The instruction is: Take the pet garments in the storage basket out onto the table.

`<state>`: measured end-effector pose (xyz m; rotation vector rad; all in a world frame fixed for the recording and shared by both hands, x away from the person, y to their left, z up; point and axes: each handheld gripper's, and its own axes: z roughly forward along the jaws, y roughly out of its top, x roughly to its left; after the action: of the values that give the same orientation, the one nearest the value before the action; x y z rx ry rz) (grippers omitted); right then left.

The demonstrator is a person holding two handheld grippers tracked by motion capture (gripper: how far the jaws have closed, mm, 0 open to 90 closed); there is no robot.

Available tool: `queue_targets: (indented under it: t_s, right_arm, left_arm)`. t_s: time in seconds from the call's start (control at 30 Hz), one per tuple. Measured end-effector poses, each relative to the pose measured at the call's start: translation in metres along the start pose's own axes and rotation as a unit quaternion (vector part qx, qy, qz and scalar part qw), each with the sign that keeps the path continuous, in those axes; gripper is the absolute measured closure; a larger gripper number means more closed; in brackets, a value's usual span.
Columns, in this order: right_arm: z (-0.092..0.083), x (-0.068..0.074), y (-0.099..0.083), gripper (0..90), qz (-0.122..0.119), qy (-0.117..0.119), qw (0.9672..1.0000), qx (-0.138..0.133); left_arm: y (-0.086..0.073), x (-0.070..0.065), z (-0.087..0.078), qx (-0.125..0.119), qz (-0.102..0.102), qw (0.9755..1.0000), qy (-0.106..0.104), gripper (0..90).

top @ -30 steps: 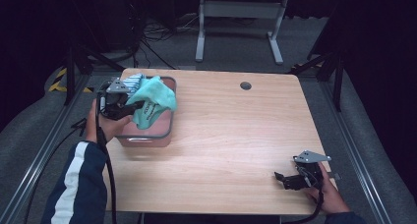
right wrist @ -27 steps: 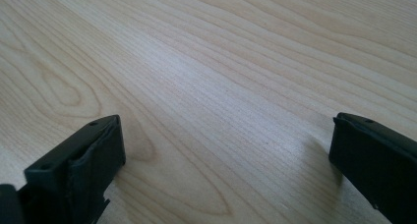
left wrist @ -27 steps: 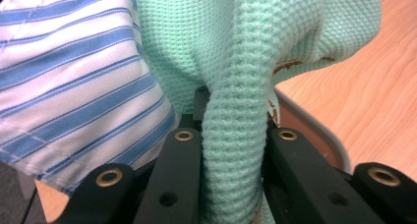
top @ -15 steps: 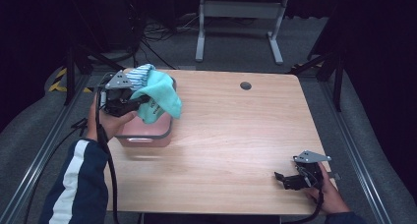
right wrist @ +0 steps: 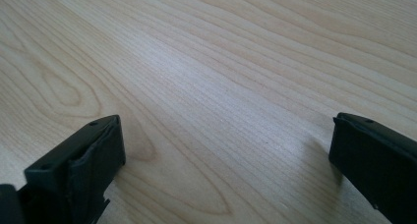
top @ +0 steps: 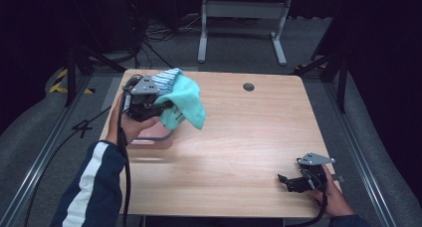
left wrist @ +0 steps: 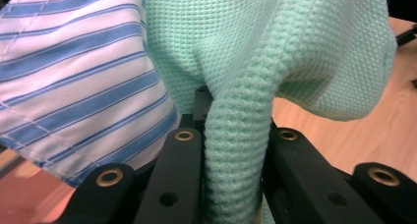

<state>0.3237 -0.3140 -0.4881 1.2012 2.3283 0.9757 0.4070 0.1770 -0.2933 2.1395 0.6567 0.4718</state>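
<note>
Worktop (top: 239, 147) of pale wood, seen from the high view. The left hand-held gripper (top: 158, 103) is raised above its far-left corner, clamped on a mint-green knitted cloth (top: 185, 103), with a blue-striped white cloth (top: 166, 77) bunched against it. Both cloths hang clear of the surface. A reddish-pink container (top: 158, 140) sits on the worktop directly beneath the left hand-held gripper; its contents cannot be made out. The right hand-held gripper (top: 288, 182) rests low at the near-right corner, well apart from the cloths.

Left gripper view: the two black jaws are closed on a thick fold of the green cloth (left wrist: 236, 150), which runs straight up between them and then drapes to the right. The striped cloth (left wrist: 78, 81) lies to the left of that fold, against the left jaw; whether it is truly pinched cannot be determined.

Right gripper view: jaws stand wide apart with nothing between them but bare wood.

Assessment: the left hand alone carries the load, with the container immediately below it; the right hand is far from both.
</note>
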Motion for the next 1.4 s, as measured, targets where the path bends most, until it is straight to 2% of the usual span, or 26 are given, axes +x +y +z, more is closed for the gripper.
queue_targets:
  t_s: [0.03,0.07,0.27,0.5,0.53,0.6,0.67,0.7,0.77,0.8,0.83,0.87,0.97,1.07,1.17,1.23,1.33,1.37,1.4]
  right_arm:
    - [0.0,0.0,0.0,0.6,0.0,0.0,1.0,0.0]
    - [0.0,0.0,0.0,0.6,0.0,0.0,1.0,0.0]
    - [0.0,0.0,0.0,0.6,0.0,0.0,1.0,0.0]
    - [0.0,0.0,0.0,0.6,0.0,0.0,1.0,0.0]
    - [0.0,0.0,0.0,0.6,0.0,0.0,1.0,0.0]
    - [0.0,0.0,0.0,0.6,-0.001,0.0,1.0,0.0]
    - [0.0,0.0,0.0,0.6,0.0,0.0,1.0,0.0]
    - [0.0,0.0,0.0,0.5,-0.001,0.0,1.0,0.0]
    - [0.0,0.0,0.0,0.6,0.0,0.0,1.0,0.0]
    - [0.0,0.0,0.0,0.6,0.0,0.0,1.0,0.0]
    - [0.0,0.0,0.0,0.6,0.0,0.0,1.0,0.0]
    - [0.0,0.0,0.0,0.6,0.0,0.0,1.0,0.0]
    - [0.0,0.0,0.0,0.6,0.0,0.0,1.0,0.0]
    - [0.0,0.0,0.0,0.6,0.0,0.0,1.0,0.0]
    - [0.0,0.0,0.0,0.6,0.0,0.0,1.0,0.0]
    - [0.0,0.0,0.0,0.6,0.0,0.0,1.0,0.0]
    - [0.0,0.0,0.0,0.5,0.0,0.0,1.0,0.0]
    - [0.0,0.0,0.0,0.6,0.0,0.0,1.0,0.0]
    - [0.0,0.0,0.0,0.6,0.0,0.0,1.0,0.0]
  left_arm:
    - [0.003,-0.006,0.009,0.007,0.011,0.9999,-0.009,81.3]
    - [0.003,-0.006,0.009,0.007,0.011,0.9999,-0.009,81.3]
    - [0.014,-0.031,0.044,0.016,0.035,0.998,-0.051,81.4]
    - [0.018,-0.057,0.089,0.043,0.054,0.9936,-0.089,81.4]
    - [0.018,-0.057,0.089,0.043,0.054,0.9936,-0.089,81.3]
    - [0.016,-0.064,0.108,0.054,0.052,0.9918,-0.104,81.3]
    - [0.016,-0.066,0.112,0.056,0.054,0.9914,-0.105,81.3]
    - [0.014,-0.069,0.124,0.065,0.053,0.9903,-0.111,81.3]
    - [0.011,-0.072,0.135,0.074,0.052,0.9892,-0.116,81.3]
    - [0.011,-0.072,0.135,0.074,0.052,0.9892,-0.116,81.3]
    - [0.008,-0.075,0.145,0.079,0.048,0.9884,-0.121,81.3]
    - [0.008,-0.075,0.145,0.079,0.048,0.9884,-0.121,81.3]
    - [0.004,-0.08,0.158,0.093,0.053,0.9865,-0.124,81.3]
    - [0.001,-0.086,0.168,0.106,0.058,0.9845,-0.127,81.3]
    - [-0.003,-0.09,0.175,0.112,0.059,0.9839,-0.127,81.1]
    - [-0.005,-0.091,0.179,0.112,0.054,0.9827,-0.137,81.0]
    - [-0.009,-0.094,0.186,0.118,0.049,0.9823,-0.137,80.9]
    - [-0.01,-0.093,0.187,0.124,0.054,0.981,-0.139,80.9]
    - [-0.012,-0.094,0.189,0.126,0.051,0.9809,-0.139,80.8]
